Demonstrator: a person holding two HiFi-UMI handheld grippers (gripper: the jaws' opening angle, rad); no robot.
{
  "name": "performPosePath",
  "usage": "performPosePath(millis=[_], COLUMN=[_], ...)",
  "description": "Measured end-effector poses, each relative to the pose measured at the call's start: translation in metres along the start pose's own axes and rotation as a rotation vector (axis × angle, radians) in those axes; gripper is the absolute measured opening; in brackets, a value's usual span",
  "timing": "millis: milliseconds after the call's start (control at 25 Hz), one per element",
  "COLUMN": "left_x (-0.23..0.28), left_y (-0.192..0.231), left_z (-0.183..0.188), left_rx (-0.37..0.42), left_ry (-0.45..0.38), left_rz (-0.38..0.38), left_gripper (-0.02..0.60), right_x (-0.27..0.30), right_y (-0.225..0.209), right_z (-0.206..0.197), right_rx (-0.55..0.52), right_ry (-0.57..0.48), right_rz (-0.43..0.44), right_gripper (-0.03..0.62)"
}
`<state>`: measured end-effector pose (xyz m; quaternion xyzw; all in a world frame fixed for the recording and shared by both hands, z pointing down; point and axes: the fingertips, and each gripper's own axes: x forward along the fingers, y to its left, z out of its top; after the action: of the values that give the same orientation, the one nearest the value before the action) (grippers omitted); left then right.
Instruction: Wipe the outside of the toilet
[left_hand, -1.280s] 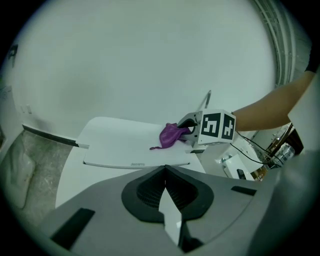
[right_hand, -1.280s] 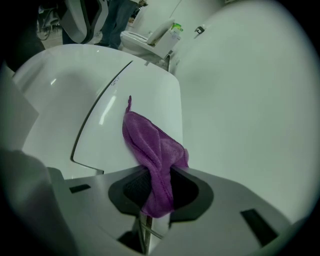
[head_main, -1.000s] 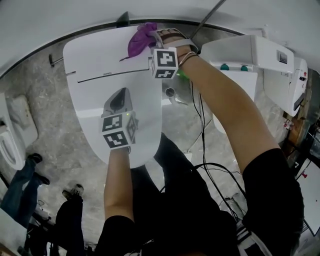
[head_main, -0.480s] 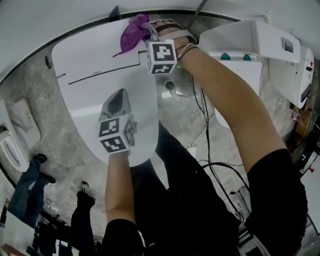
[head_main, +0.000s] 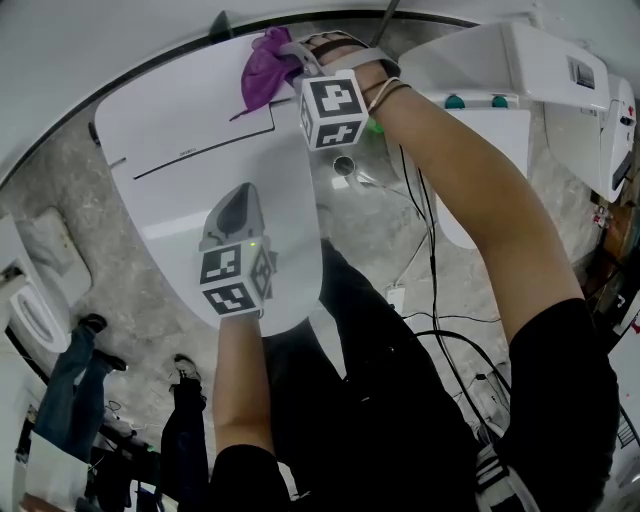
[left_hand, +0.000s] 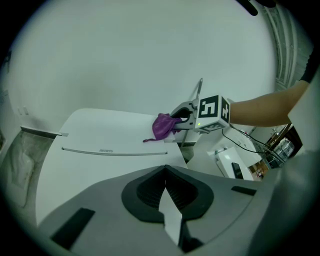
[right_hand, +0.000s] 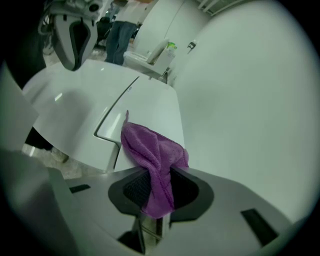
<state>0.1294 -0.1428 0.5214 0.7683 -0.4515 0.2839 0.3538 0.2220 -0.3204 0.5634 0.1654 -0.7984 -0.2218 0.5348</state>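
- toilet (head_main: 160, 200) fills the upper left and middle of the head view. it is big and white, and its lid is down. its sides and bottom are hidden under the lid, so i cannot tell what is left to wipe there.
- left gripper (head_main: 232, 215) is over the lid in the middle. its jaws are pressed almost together with nothing in them. i cannot tell if it touches the lid.
- purple cloth (head_main: 262, 72) sits at the top of the head view, on the back right corner of the toilet, close to the wall.
- right gripper (head_main: 292, 55) is pinching the cloth in a bunch. only a small bit of cloth lies on the toilet, so a wipe may miss spots. i think a hard drag could pull the cloth out of the jaws.
- black cables (head_main: 432, 265) hang by the right arm. a big swing could make them catch on something.
- second toilet (head_main: 500, 80) in the upper right is cut off by the edge.
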Motion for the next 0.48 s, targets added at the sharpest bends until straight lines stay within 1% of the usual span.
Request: performPosePath(millis=[80,160,280,480], left_x=[0.002,0.005,0.011,0.02], left_y=[0.001,0.001,0.002,-0.005], left_z=[0.001,0.002,0.002,0.007], left_rx=[0.015,0.03,0.043,0.074], left_ry=[0.007,0.016,0.036,0.057], left_rz=[-0.004,-0.006,-0.005,-0.01], left_gripper=[0.009,0.009,0.009,0.009], right_x=[-0.004,-0.006,-0.001,0.014], right_y=[-0.005,-0.011,-0.004,0.007], right_z=[-0.011,-0.031,-0.048,-0.052], right_rx=[0.103,0.186,0.215,0.273], right_ry=[-0.035,-0.032,-0.037,-0.069], right_rz=[0.012,-0.006,-0.009,-0.026], right_gripper=[0.097,0.098,0.098,0.098])
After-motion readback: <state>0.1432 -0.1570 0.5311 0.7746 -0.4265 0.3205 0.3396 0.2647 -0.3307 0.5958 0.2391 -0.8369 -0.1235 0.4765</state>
